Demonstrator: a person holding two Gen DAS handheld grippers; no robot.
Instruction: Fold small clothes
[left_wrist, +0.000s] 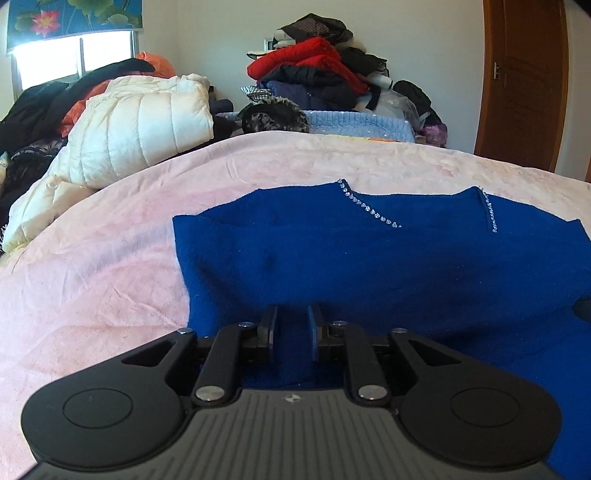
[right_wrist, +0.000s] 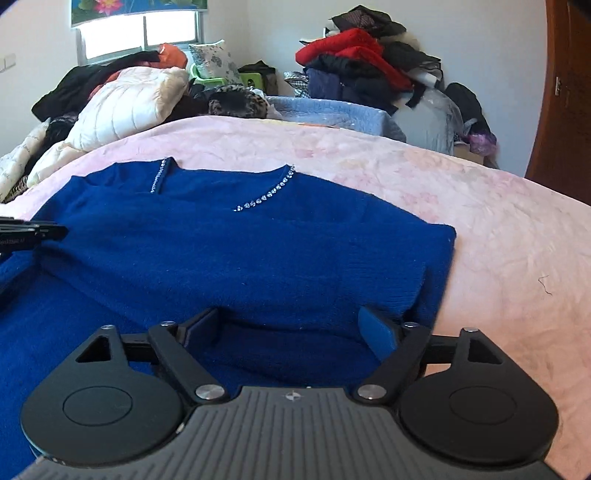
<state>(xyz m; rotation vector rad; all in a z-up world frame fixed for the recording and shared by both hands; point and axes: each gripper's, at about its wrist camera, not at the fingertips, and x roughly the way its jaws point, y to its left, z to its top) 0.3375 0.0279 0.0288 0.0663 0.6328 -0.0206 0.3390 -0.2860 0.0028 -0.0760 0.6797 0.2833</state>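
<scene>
A blue sweater (left_wrist: 369, 254) with a rhinestone-trimmed neckline lies flat on the pink bedspread (left_wrist: 92, 266), neckline toward the far side. It also shows in the right wrist view (right_wrist: 229, 243). My left gripper (left_wrist: 291, 314) sits low over the sweater's near left part, its jaws narrowly apart with blue fabric between them. My right gripper (right_wrist: 295, 321) is over the near right part, jaws wide apart, fabric lying between them. The left gripper's tip (right_wrist: 33, 230) shows at the left edge of the right wrist view.
A white puffer jacket (left_wrist: 140, 125) and dark clothes lie at the bed's far left. A pile of clothes (left_wrist: 317, 74) with a red sweater stands by the far wall, a light blue blanket (left_wrist: 362, 123) below it. A brown door (left_wrist: 524, 81) is at right.
</scene>
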